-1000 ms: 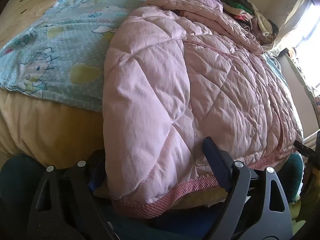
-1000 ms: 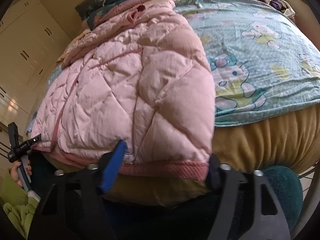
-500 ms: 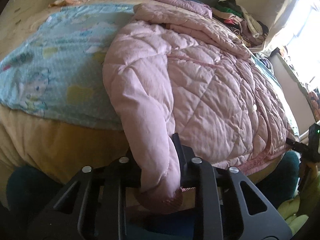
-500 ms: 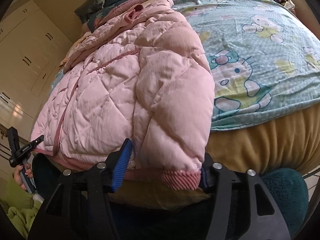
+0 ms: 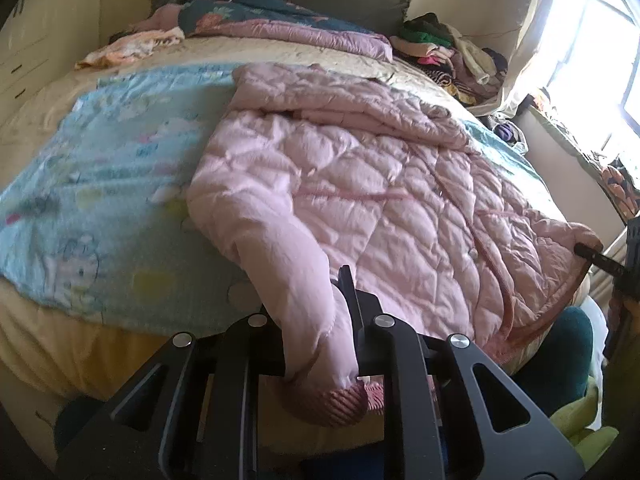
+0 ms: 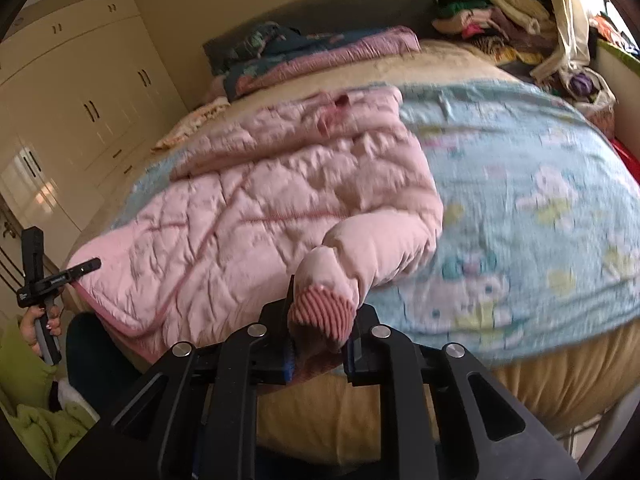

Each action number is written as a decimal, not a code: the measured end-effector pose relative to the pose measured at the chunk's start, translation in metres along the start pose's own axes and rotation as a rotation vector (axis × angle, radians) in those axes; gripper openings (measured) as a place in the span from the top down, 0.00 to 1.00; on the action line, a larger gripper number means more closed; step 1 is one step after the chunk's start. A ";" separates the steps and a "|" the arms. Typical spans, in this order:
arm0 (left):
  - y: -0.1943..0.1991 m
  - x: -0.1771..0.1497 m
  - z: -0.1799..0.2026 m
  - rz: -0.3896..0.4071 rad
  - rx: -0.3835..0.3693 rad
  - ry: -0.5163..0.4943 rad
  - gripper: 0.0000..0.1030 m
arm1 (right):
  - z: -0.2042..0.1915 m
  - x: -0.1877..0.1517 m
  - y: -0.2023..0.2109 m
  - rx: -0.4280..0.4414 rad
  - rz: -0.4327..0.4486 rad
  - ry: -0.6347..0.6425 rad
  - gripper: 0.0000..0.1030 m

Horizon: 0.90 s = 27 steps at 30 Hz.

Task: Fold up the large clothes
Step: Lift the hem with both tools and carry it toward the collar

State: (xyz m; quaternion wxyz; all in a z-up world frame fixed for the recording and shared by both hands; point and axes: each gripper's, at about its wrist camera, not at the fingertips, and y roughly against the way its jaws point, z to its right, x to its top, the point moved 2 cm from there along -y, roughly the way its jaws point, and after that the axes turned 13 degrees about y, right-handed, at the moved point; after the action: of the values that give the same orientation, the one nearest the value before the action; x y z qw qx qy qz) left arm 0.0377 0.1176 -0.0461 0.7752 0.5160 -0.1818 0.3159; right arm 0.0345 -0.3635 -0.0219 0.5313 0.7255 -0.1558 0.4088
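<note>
A pink quilted jacket [image 5: 360, 184] lies spread on the bed, collar toward the headboard. My left gripper [image 5: 314, 316] has its jaws closing tight on one sleeve just above its ribbed cuff [image 5: 332, 404], and the sleeve hangs lifted from the jacket's side. In the right wrist view the jacket [image 6: 248, 216] fills the middle. There my right gripper [image 6: 322, 312] has its jaws closing on the other sleeve's ribbed cuff [image 6: 320, 304], with the pads pressed against it. Each gripper shows small in the other's view: the right gripper [image 5: 596, 258], and the left gripper [image 6: 80, 270] held by a hand [image 6: 38, 320].
A light blue cartoon-print blanket [image 5: 100, 200] covers the bed under the jacket. Folded bedding [image 5: 280, 20] lies by the headboard, and a heap of clothes [image 5: 452, 52] sits at the far corner. Cream wardrobes [image 6: 80, 100] line one wall. A window [image 5: 600, 40] glares opposite.
Both grippers went from open around the sleeve ends to shut on them. Both have risen, lifting the cuffs off the bed's edge and bunching the sleeves.
</note>
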 end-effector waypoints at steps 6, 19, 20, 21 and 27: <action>0.007 0.024 0.011 0.058 -0.010 -0.016 0.90 | -0.001 0.037 0.004 0.011 0.070 0.039 0.85; 0.020 0.078 0.038 0.196 -0.048 -0.020 0.90 | -0.003 0.090 0.005 -0.023 0.142 0.071 0.85; 0.021 0.081 0.041 0.205 -0.051 -0.025 0.90 | -0.003 0.093 0.005 -0.025 0.147 0.068 0.85; 0.022 0.085 0.044 0.214 -0.052 -0.028 0.90 | -0.002 0.095 0.005 -0.027 0.150 0.066 0.85; 0.024 0.099 0.054 0.254 -0.054 -0.047 0.90 | 0.004 0.109 0.008 -0.034 0.177 0.040 0.85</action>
State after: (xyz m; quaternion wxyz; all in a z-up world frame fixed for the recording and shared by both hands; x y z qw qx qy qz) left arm 0.0960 0.1043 0.0522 0.7382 0.4750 -0.2721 0.3942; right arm 0.0977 -0.3472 0.0653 0.5081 0.6915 -0.2158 0.4659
